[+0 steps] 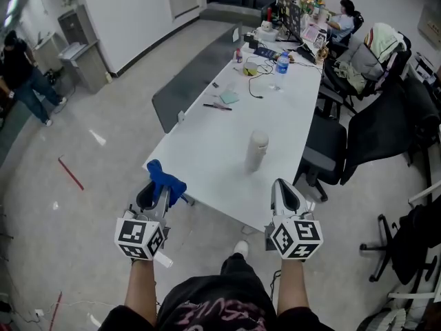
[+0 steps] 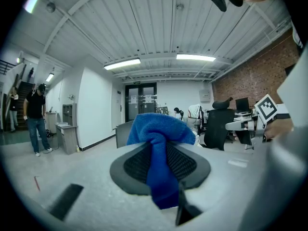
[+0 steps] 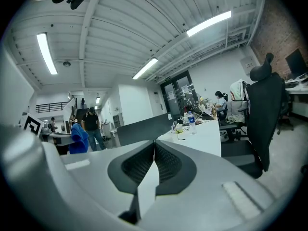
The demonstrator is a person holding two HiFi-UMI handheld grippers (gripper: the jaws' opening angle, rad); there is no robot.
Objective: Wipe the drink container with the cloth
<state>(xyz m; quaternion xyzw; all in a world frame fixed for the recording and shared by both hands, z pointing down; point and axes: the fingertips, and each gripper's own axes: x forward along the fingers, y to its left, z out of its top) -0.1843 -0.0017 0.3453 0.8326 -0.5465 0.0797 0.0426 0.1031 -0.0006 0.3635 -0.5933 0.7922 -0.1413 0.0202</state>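
Bench (image 1: pixel 207 143): long, white, in an open office; pale glossy floor (image 1: pixel 83 205), black chairs (image 1: pixel 375 126) along its right side, clutter at the far end.
Drink container (image 1: pixel 256 150): upright near the bench's near end, apart from both tools.
Left hand-held gripper (image 1: pixel 157 188): clamped on blue cloth (image 1: pixel 165 178).
Right hand-held gripper (image 1: pixel 282 187): jaws together, empty.

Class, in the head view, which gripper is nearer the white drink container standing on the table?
Right. The right gripper sits just below-right of the drink container; the left gripper, clamping the blue cloth, is farther off to its lower left.
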